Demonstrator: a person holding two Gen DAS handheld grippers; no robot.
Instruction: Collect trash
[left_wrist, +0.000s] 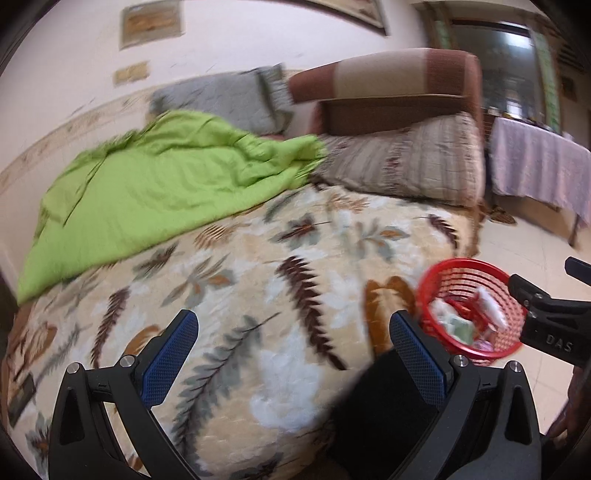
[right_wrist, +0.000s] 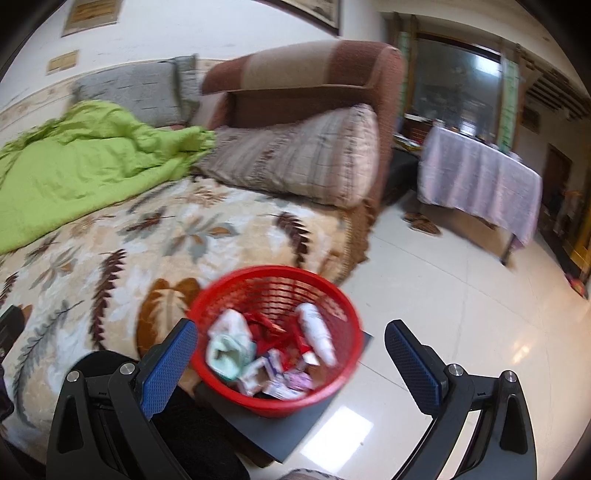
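A red mesh basket (right_wrist: 275, 397) stands on a dark board beside the bed and holds several pieces of trash: a white bottle (right_wrist: 317, 332), crumpled pale paper (right_wrist: 229, 347), red wrappers and small packets. My right gripper (right_wrist: 291, 363) hovers just above the basket, open and holding nothing. My left gripper (left_wrist: 295, 360) is open over the leaf-patterned blanket (left_wrist: 258, 266), also with nothing in it. In the left wrist view the basket (left_wrist: 436, 295) sits to the right, with the right gripper's black body beside it.
A green quilt (left_wrist: 147, 184) lies crumpled at the bed's far left. A striped pillow (right_wrist: 306, 162) and a grey pillow (right_wrist: 140, 92) lean near a brown headboard (right_wrist: 306, 77). A cloth-covered table (right_wrist: 480, 184) stands on glossy tile floor (right_wrist: 443, 295) to the right.
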